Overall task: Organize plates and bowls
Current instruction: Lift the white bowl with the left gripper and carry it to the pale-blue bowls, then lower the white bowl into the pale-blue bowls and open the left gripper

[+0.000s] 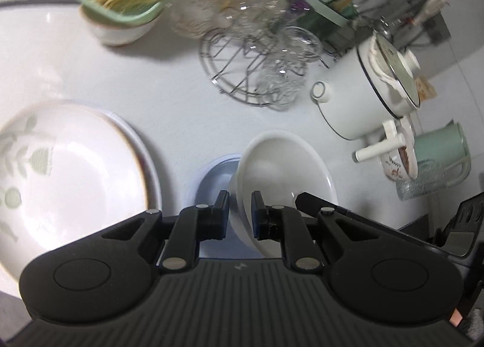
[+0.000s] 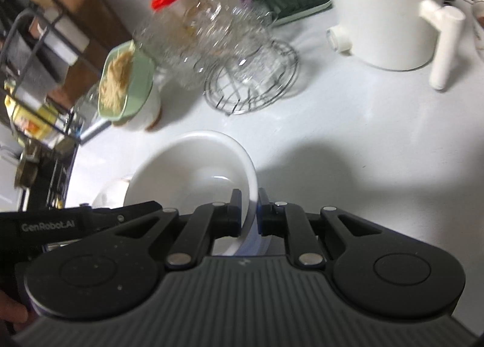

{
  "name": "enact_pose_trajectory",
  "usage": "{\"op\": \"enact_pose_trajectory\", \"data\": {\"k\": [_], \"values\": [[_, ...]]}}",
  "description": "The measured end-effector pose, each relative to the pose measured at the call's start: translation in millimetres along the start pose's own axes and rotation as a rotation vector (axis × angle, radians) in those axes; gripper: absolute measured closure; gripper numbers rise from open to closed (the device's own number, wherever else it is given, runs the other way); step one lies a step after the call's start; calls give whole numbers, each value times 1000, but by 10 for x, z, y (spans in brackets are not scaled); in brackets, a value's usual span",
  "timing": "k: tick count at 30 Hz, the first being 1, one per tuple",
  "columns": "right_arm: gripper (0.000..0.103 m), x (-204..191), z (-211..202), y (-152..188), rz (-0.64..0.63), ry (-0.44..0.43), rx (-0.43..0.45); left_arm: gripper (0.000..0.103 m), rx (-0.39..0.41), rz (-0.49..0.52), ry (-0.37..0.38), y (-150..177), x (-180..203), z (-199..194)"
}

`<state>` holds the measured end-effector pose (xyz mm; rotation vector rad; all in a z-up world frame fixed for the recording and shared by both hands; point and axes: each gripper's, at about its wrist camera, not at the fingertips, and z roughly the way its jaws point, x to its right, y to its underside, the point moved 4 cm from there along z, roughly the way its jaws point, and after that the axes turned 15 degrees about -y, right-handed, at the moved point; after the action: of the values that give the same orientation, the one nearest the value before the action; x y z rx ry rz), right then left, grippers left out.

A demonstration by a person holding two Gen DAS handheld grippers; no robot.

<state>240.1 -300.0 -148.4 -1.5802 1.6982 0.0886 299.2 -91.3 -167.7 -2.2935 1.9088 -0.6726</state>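
A white bowl (image 1: 281,165) hangs tilted just above the white counter, gripped on opposite sides of its rim. My left gripper (image 1: 240,210) is shut on the rim, with one pad inside the wall and one outside. In the right wrist view the same bowl (image 2: 187,171) fills the middle, and my right gripper (image 2: 249,210) is shut on its right rim. Under the bowl lies a pale blue dish (image 1: 216,177). To the left, a large white plate with a green leaf print (image 1: 75,171) rests on another white plate (image 1: 149,162).
A wire rack with glass cups (image 1: 257,74) stands behind the bowl. A white electric pot (image 1: 363,89) and a mint mug (image 1: 438,150) are to the right. A green dish of noodles (image 1: 121,8) sits on a white bowl at the back left, beside a dark shelf rack (image 2: 39,74).
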Motion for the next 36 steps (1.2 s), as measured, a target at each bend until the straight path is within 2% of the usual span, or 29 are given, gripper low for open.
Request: {"op": "enact_pose_trajectory", "data": {"k": [9, 10, 12, 14, 15, 16, 21, 26, 28, 32, 34, 36], "values": [[89, -33, 238, 124, -20, 24, -79, 86, -10, -37, -15, 12, -237, 80], [89, -27, 241, 122, -15, 31, -74, 83, -11, -38, -19, 5, -256, 77], [88, -8, 230, 107, -2, 47, -64, 71, 0, -29, -21, -13, -279, 54], [81, 19, 190, 87, 26, 32, -48, 65, 17, -17, -20, -24, -286, 38], [67, 43, 161, 75, 48, 25, -38, 64, 15, -14, -23, -28, -292, 44], [58, 62, 124, 68, 67, 17, -23, 64, 13, -13, -27, -33, -302, 52], [58, 166, 100, 88, 99, 24, -3, 59, 23, -11, -34, -55, -310, 39], [59, 336, 306, 131, 172, 11, -21, 55, 34, 5, -31, -64, -269, 16], [60, 387, 385, 154, 224, -20, -35, 52, 41, 13, -9, -54, -240, 11], [60, 385, 459, 181, 226, 7, -33, 44, 39, 38, -12, -36, -185, 19], [67, 404, 500, 201, 244, 9, -38, 43, 38, 50, -16, -43, -165, 27], [68, 427, 534, 227, 252, 10, -44, 42, 39, 56, -23, -54, -150, 27]]}}
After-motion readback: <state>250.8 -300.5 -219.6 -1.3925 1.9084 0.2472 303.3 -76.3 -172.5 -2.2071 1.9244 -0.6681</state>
